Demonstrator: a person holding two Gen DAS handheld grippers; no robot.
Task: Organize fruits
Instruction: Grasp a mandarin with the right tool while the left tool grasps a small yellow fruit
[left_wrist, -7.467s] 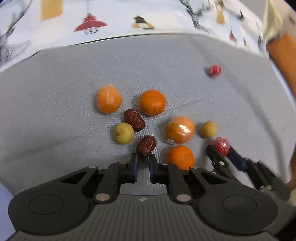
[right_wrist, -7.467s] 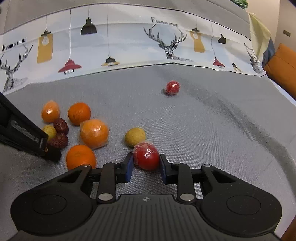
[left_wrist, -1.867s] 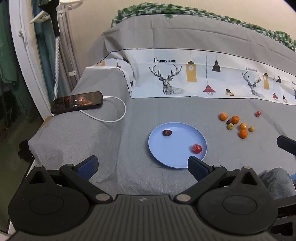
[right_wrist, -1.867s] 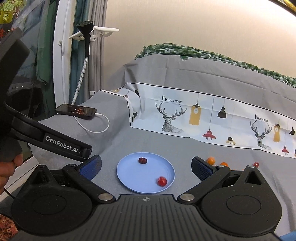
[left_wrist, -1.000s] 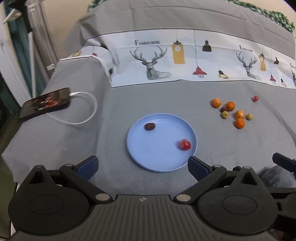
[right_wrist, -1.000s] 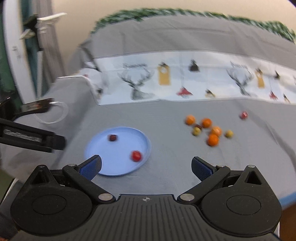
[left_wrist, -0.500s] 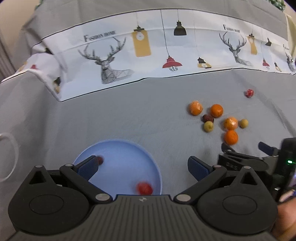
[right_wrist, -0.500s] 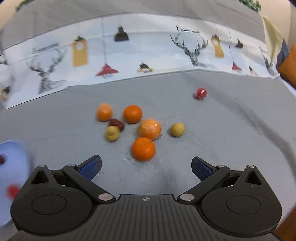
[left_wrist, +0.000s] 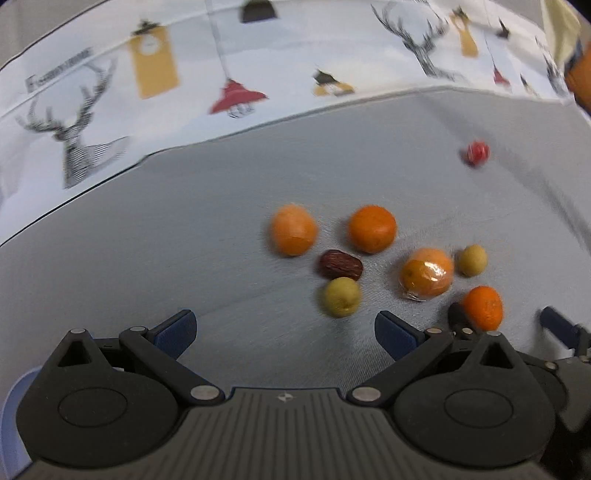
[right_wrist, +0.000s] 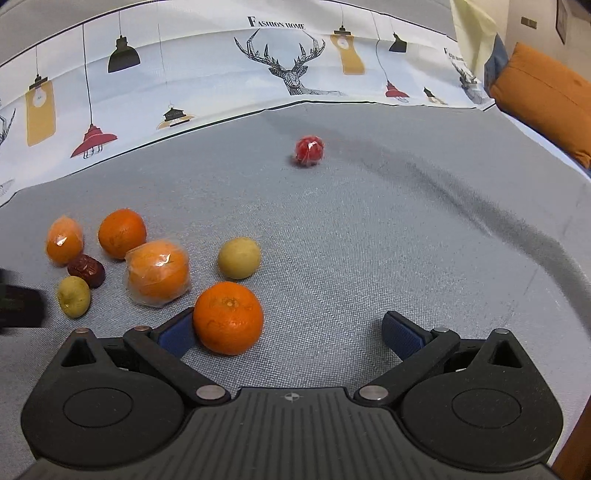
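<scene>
On the grey bed cover (right_wrist: 369, 240), both hand-held grippers are now sitting much closer to the loose fruit than half a second ago, and the blue plate (left_wrist: 14, 398) is slipping to a sliver at the left wrist view's lower left edge, its contents hidden. The left hand-held gripper (left_wrist: 284, 328) is hanging released, fingers wide, before a yellow-green fruit (left_wrist: 340, 297) and a brown date (left_wrist: 340, 264). The right hand-held gripper (right_wrist: 291, 332) is also released, its left finger just beside a bare orange (right_wrist: 228, 317). A wrapped orange (right_wrist: 157, 273) is lying near it. A wrapped red fruit (right_wrist: 309, 150) is sitting well apart.
</scene>
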